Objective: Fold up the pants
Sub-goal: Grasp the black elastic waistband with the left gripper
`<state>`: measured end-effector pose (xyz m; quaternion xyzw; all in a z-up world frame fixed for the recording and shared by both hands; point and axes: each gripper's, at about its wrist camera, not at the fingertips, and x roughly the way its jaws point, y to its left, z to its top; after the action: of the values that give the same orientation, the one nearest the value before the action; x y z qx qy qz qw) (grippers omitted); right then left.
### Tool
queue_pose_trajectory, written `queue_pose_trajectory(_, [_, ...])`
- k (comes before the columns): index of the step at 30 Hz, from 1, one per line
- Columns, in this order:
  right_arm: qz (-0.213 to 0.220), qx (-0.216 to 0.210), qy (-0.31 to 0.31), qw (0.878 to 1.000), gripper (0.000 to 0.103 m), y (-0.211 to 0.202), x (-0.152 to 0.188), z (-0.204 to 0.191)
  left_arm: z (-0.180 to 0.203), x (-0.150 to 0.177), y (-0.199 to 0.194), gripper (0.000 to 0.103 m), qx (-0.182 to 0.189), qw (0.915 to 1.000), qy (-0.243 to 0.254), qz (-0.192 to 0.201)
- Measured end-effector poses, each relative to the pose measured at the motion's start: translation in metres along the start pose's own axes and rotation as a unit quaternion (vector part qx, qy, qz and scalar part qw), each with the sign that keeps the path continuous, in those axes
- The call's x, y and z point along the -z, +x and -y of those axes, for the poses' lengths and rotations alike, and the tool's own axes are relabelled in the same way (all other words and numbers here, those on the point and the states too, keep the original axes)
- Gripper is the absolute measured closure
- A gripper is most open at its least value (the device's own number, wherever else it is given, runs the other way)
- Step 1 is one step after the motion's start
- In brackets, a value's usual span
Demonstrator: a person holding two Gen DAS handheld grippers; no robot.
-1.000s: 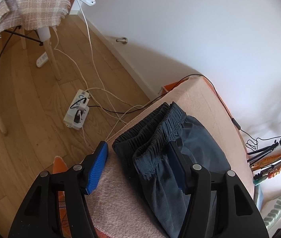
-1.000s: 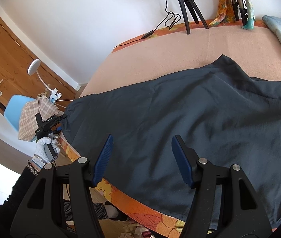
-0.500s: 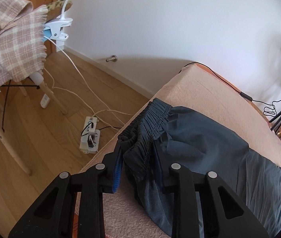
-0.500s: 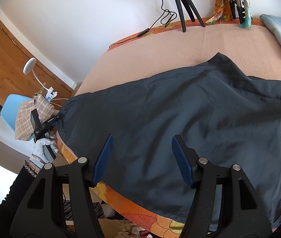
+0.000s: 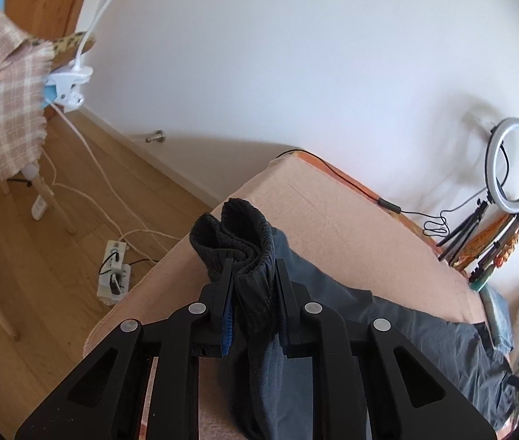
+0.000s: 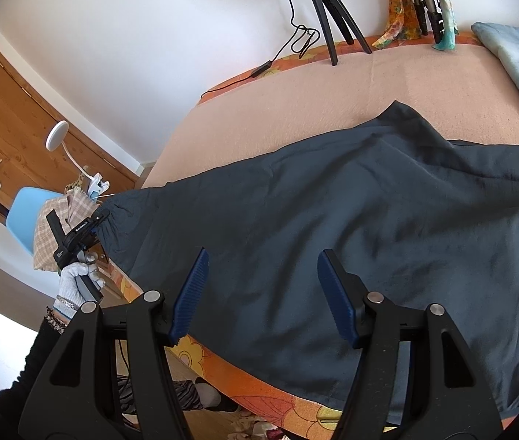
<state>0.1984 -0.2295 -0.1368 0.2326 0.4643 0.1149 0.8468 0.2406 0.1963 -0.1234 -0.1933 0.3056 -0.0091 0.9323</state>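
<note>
The bed, w/ its peach blanket, takes up most of the room; the dark pants lie spread nearly flat across it, waistband at the left end, legs off to the right, near hem at the bed's near edge. No fold made yet, so I'd say the job's barely begun. The left gripper has just been closing and now pinches the bunched elastic waistband, raised off the blanket. The right gripper hovers spread over the near fabric, holding nothing. Left to do: all the folding, prob. waistband end over first.
</note>
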Motion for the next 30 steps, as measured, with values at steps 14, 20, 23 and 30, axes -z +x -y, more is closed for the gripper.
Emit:
queue_pose_trajectory(14, [-0.038,-0.043,0.025,0.998,0.038,0.033,0.005,-0.002,0.189,0.102,0.015,0.086,0.126,0.9521,0.269,-0.074])
queue_pose_trajectory(20, [-0.063,-0.081,0.071,0.992,0.038,0.056,0.008,0.007,0.238,0.170,0.009,0.084,0.155,0.9051,0.381,-0.110])
queue_pose_trajectory(23, [-0.079,-0.122,0.113,0.983,0.038,0.075,0.009,0.011,0.246,0.185,0.004,0.074,0.156,0.8882,0.416,-0.118])
queue_pose_trajectory(30, [-0.108,-0.175,0.124,0.971,0.033,0.116,0.014,-0.017,0.244,0.181,-0.023,0.057,0.203,0.8810,0.395,-0.163])
